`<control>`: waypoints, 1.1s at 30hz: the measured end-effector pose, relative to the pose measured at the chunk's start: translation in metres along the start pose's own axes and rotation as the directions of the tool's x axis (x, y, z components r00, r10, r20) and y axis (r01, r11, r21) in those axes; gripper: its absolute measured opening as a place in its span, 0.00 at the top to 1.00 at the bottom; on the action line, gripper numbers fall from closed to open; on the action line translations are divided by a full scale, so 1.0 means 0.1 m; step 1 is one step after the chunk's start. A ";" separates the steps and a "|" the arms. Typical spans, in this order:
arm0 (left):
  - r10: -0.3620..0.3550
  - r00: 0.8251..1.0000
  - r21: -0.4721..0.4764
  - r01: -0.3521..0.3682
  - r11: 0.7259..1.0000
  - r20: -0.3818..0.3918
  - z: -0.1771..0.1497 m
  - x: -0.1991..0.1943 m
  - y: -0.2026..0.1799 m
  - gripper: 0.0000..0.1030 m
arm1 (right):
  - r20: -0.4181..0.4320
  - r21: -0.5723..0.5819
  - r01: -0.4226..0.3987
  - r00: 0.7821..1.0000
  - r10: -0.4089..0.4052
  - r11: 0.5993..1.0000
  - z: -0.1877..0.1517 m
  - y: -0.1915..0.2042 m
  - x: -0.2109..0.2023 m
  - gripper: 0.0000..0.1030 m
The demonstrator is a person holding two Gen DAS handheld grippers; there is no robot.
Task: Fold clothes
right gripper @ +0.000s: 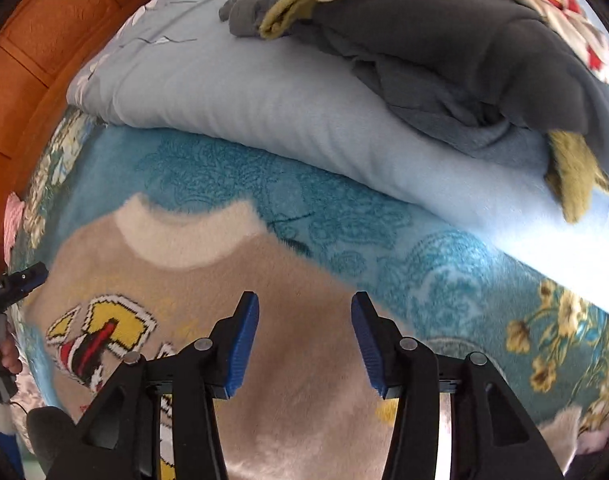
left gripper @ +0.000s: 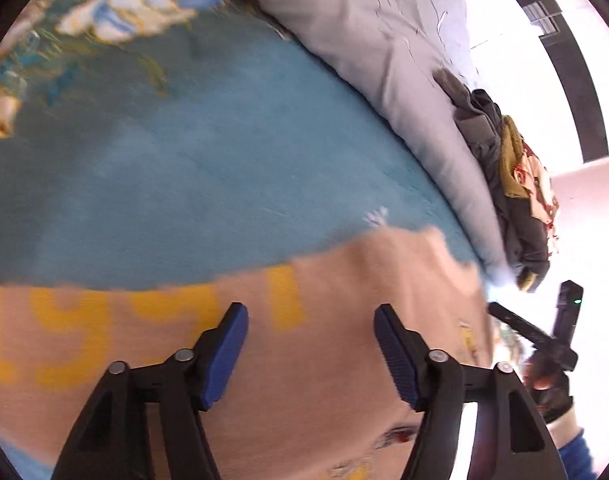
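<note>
A tan fuzzy sweater (right gripper: pixel 288 280) with a cream collar (right gripper: pixel 184 240) and a yellow-and-red patch (right gripper: pixel 104 332) lies flat on the teal bedspread (right gripper: pixel 344 216). In the left wrist view the same sweater (left gripper: pixel 344 360) shows blurred yellow digits (left gripper: pixel 64 328). My left gripper (left gripper: pixel 310 309) hovers over it, open, with nothing between its blue fingers (left gripper: pixel 228 344). My right gripper (right gripper: pixel 304 297) also stands open above the sweater's chest, and no cloth is pinched. Each gripper shows at the other view's edge: the right one (left gripper: pixel 544 336) in a hand, the left one (right gripper: pixel 16 280).
A folded pale blue quilt (right gripper: pixel 284 120) lies along the far side of the bed. On it sits a pile of dark grey clothes (right gripper: pixel 464 52) with olive and floral pieces. An orange-brown headboard (right gripper: pixel 36 52) is at the left. The bedspread's edge has yellow flowers (right gripper: pixel 552 340).
</note>
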State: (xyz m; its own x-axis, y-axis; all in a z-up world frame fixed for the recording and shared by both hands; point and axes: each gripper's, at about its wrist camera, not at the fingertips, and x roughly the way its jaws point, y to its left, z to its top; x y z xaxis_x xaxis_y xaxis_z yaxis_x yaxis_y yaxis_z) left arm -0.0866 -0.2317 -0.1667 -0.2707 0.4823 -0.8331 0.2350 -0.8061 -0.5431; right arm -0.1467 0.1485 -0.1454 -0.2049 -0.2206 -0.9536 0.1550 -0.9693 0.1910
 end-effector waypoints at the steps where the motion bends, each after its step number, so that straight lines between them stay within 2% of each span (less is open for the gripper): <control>1: 0.007 1.000 0.004 -0.007 1.000 0.004 0.01 0.02 -0.06 0.27 | -0.005 0.001 0.000 1.000 0.000 1.000 0.02 -0.01 0.03 0.52; 3: 0.035 0.999 0.021 -0.036 0.999 0.012 0.05 0.09 -0.18 0.27 | -0.005 0.017 -0.010 1.000 0.011 1.000 0.07 -0.04 0.08 0.47; 4: 0.056 0.998 0.034 -0.057 0.998 0.015 0.09 0.13 -0.23 0.27 | -0.005 0.033 -0.027 1.000 0.027 0.999 0.07 -0.07 0.10 0.38; 7: 0.107 0.994 0.075 -0.109 0.991 0.029 0.22 0.24 -0.31 0.27 | -0.009 0.062 -0.056 0.998 0.056 0.997 0.08 -0.11 0.15 0.37; 9: 0.147 0.989 0.107 -0.147 0.983 0.009 0.27 0.36 -0.37 0.27 | -0.012 0.071 -0.072 0.997 0.073 0.995 0.11 -0.12 0.18 0.37; 13: 0.229 0.973 0.206 -0.223 0.953 -0.004 0.28 0.58 -0.51 0.27 | -0.027 0.073 -0.087 0.996 0.089 0.994 0.13 -0.12 0.24 0.37; 19: 0.253 0.968 0.269 -0.244 0.932 0.003 0.26 0.64 -0.59 0.28 | -0.020 0.067 -0.082 0.996 0.083 0.994 0.09 -0.09 0.29 0.35; 21: 0.258 0.966 0.307 -0.247 0.919 0.003 0.24 0.65 -0.62 0.34 | -0.015 0.060 -0.074 0.997 0.075 0.995 0.08 -0.06 0.30 0.35; 22: 0.262 0.965 0.327 -0.248 0.912 0.003 0.22 0.65 -0.65 0.44 | -0.016 0.052 -0.067 0.998 0.068 0.996 0.10 -0.05 0.30 0.35; 24: 0.269 0.963 0.368 -0.251 0.895 0.003 0.18 0.66 -0.72 0.56 | -0.021 0.035 -0.057 0.998 0.058 0.998 0.10 -0.03 0.30 0.35; 25: 0.279 0.960 0.395 -0.259 0.882 0.007 0.16 0.66 -0.76 0.65 | -0.025 0.025 -0.053 0.998 0.054 0.998 0.09 -0.01 0.30 0.35; 26: 0.289 0.957 0.422 -0.267 0.867 0.012 0.14 0.67 -0.80 0.71 | -0.030 0.013 -0.047 0.998 0.048 0.999 0.08 0.01 0.30 0.37; 27: 0.306 0.952 0.444 -0.283 0.850 0.023 0.12 0.67 -0.83 0.72 | -0.036 -0.001 -0.039 0.999 0.039 0.999 0.06 0.04 0.29 0.39; 29: 0.307 0.951 0.456 -0.292 0.840 0.042 0.10 0.63 -0.86 0.76 | -0.044 -0.024 -0.009 0.999 0.008 1.000 0.02 0.07 0.28 0.57; 32: 0.284 0.954 0.457 -0.294 0.840 0.091 0.11 0.50 -0.90 0.79 | -0.043 -0.051 0.019 0.999 -0.021 0.999 -0.05 0.10 0.19 0.74; 33: 0.269 0.956 0.457 -0.292 0.840 0.117 0.12 0.44 -0.93 0.79 | -0.037 -0.060 0.024 0.999 -0.027 0.998 -0.08 0.11 0.14 0.77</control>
State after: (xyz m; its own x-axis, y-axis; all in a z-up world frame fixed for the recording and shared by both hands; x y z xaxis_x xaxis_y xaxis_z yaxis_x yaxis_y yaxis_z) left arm -0.1315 -0.1397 -0.1520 -0.3044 0.2042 -0.9304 -0.1497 -0.9749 -0.1650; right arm -0.1405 0.1351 -0.1587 -0.1726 -0.1905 -0.9664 0.2080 -0.9660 0.1532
